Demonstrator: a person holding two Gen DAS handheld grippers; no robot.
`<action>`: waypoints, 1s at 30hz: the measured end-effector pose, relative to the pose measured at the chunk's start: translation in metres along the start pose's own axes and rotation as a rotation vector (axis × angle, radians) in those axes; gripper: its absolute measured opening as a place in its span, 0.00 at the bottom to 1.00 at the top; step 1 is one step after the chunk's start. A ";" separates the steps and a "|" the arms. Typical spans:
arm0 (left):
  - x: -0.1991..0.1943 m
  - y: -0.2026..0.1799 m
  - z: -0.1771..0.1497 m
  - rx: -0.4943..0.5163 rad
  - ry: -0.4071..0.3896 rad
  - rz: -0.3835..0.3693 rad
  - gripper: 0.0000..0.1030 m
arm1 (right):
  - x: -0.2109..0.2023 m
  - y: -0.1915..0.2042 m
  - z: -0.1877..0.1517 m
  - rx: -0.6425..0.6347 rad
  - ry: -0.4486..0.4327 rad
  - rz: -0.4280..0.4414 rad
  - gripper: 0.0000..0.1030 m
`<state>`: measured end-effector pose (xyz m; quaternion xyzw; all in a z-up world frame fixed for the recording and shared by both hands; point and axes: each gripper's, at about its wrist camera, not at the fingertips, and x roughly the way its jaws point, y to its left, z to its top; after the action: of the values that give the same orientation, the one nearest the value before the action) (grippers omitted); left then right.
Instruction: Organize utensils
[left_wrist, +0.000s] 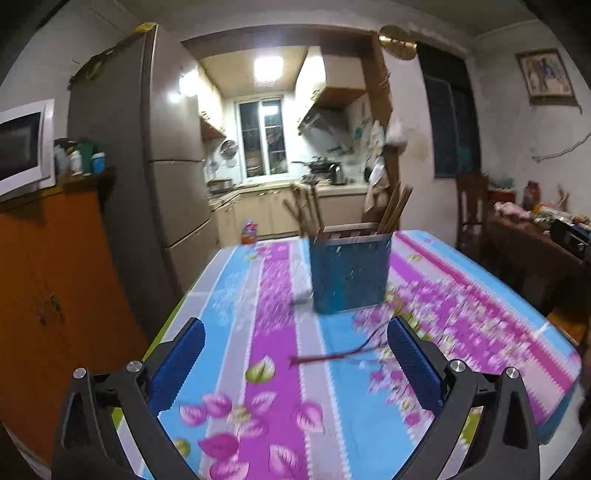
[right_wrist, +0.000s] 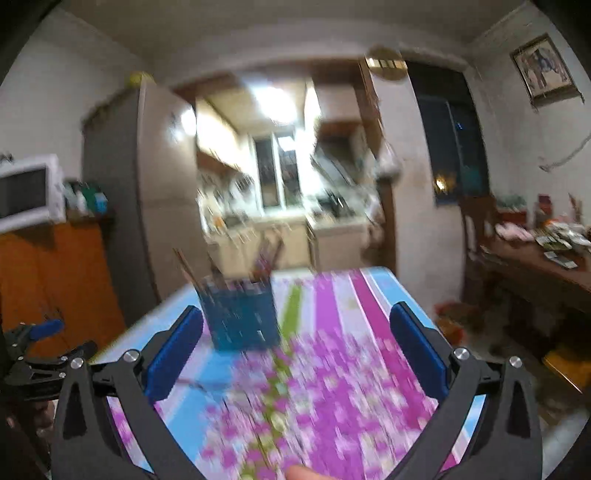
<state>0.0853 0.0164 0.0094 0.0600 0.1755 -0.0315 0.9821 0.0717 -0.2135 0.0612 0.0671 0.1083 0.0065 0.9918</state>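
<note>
Left wrist | one blue utensil holder (left_wrist: 349, 275) | one red chopstick (left_wrist: 332, 357) on tablecloth (left_wrist: 273, 332)

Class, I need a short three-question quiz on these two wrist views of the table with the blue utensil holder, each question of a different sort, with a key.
1. True or false: the left gripper holds a chopstick.
2. Multiple choice: the blue utensil holder is A) lying on its side, B) standing upright on the table, C) lifted in the right gripper.
3. Fill in: the thin dark red stick lies on the tablecloth between the holder and the ____ gripper.

Key
1. False; its jaws are wide open with nothing between them.
2. B; sticks rise out of its top.
3. Left.
</note>
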 end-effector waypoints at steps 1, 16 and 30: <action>0.001 -0.002 -0.007 -0.006 0.010 0.034 0.96 | -0.001 0.002 -0.005 -0.005 0.019 -0.021 0.95; 0.010 -0.005 -0.014 -0.020 0.041 0.149 0.96 | 0.002 0.020 -0.041 -0.091 0.072 -0.127 0.95; 0.007 -0.011 -0.014 -0.008 0.036 0.120 0.96 | -0.003 0.030 -0.044 -0.172 0.061 -0.154 0.95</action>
<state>0.0864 0.0074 -0.0073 0.0671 0.1895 0.0291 0.9791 0.0596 -0.1777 0.0230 -0.0269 0.1425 -0.0586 0.9877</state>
